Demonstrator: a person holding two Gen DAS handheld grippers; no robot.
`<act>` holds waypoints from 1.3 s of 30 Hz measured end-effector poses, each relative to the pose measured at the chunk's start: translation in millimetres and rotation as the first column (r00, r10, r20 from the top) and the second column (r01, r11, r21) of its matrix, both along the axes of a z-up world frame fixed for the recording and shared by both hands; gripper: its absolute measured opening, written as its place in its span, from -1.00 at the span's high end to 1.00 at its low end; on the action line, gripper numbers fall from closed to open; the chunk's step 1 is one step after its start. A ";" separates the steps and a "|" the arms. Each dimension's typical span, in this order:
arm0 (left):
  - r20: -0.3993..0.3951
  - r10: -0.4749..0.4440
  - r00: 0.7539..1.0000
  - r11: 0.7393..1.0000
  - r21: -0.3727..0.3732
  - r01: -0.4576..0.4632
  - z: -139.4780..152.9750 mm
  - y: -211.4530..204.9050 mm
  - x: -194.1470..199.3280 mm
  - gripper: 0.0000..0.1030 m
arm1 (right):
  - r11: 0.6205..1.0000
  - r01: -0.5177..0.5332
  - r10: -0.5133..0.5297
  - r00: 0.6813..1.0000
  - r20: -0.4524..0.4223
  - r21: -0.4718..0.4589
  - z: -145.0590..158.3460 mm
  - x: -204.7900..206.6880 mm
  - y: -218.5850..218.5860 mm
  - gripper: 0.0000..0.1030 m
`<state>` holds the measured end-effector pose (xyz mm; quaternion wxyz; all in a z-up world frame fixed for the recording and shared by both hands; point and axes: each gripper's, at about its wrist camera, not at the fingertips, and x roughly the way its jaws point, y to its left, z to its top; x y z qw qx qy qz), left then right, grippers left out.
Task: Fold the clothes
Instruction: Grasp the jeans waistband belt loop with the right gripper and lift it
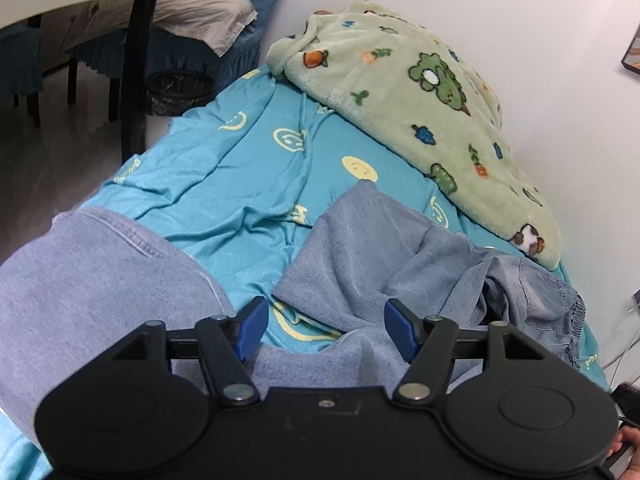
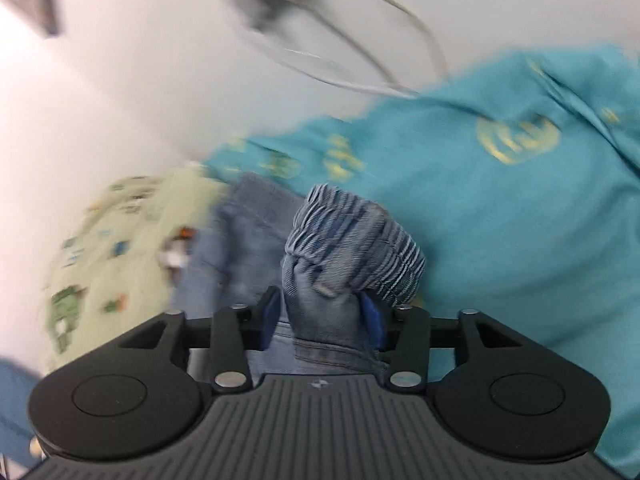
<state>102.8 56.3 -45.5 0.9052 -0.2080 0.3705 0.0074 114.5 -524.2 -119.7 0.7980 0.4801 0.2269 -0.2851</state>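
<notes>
Jeans [image 1: 360, 248] lie rumpled on the bed sheet [image 1: 224, 184]. Right gripper [image 2: 322, 320] clamps the gathered waistband [image 2: 356, 252]; left gripper [image 1: 326, 330] hovers with fingers apart. Denim looks soft, floppy; grip seams.

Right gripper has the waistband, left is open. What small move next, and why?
Probably bring the left gripper down and close it on the leg fabric below it. Its fingers are apart over the jeans, which lie crumpled on the teal sheet, while the right gripper already clamps the elastic waistband. A second hold would let you pull the jeans flat before folding.
</notes>
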 end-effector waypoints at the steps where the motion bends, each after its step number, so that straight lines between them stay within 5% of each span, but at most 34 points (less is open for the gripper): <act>1: -0.003 0.003 1.000 1.000 -0.004 -0.003 -0.7 1.1 0.1 -0.19 | 1.000 0.014 -0.014 1.000 -0.006 0.020 -4.6 -0.3 -3.2 -0.05; 4: 0.000 0.008 1.000 1.000 -0.010 -0.008 -1.9 1.9 -0.2 -0.19 | 0.996 0.042 -0.041 0.999 -0.012 0.074 -17.0 0.4 -13.1 -0.26; 6: 0.003 0.003 1.000 1.000 0.002 -0.003 -2.2 0.3 -0.9 -0.19 | 0.994 0.047 -0.046 0.999 -0.008 0.100 -21.8 -1.4 -14.4 -0.22; 11: 0.013 -0.021 1.000 1.000 0.023 0.021 -4.1 -5.6 -1.4 -0.19 | 0.999 -0.006 0.005 1.000 -0.029 -0.035 2.5 -0.9 2.6 0.74; 15: 0.032 -0.037 0.999 0.999 0.019 0.036 -2.2 -7.5 -3.1 -0.19 | 0.982 -0.015 0.035 0.994 0.103 -0.190 44.1 -9.1 20.4 0.79; 19: 0.049 -0.038 0.998 0.999 0.009 0.038 -0.5 -7.5 -4.3 -0.19 | 0.970 0.040 0.007 0.981 0.192 -0.240 69.9 -17.0 14.1 0.80; 22: 0.052 -0.044 0.998 0.999 0.013 0.043 -0.2 -9.7 -3.5 -0.19 | 0.974 0.093 -0.060 0.985 0.159 -0.205 63.8 -17.5 -8.3 0.80; 27: 0.030 -0.051 0.998 0.998 0.047 0.050 -3.7 -16.6 1.4 -0.19 | 0.981 0.094 -0.108 0.991 -0.076 -0.172 12.2 -1.0 -36.3 0.79; 30: 0.024 -0.048 0.999 0.998 0.049 0.047 -4.7 -18.0 3.3 -0.19 | 0.986 0.064 -0.093 0.979 -0.179 -0.156 -14.0 4.4 -40.9 0.74; 33: 0.029 -0.042 0.999 0.998 0.045 0.040 -3.7 -18.3 3.5 -0.20 | 0.986 0.044 -0.076 0.978 -0.197 -0.162 -9.6 5.7 -39.7 0.60; 37: 0.033 -0.032 0.999 0.999 0.011 0.031 -2.5 -13.7 2.6 -0.21 | 0.980 0.072 -0.104 0.980 -0.169 -0.184 4.6 -1.1 -32.2 -0.23; 39: 0.034 -0.026 0.999 1.000 -0.016 0.027 -1.0 -10.9 2.8 -0.22 | 0.973 0.085 -0.121 0.980 -0.158 -0.214 16.3 -7.9 -22.6 -0.25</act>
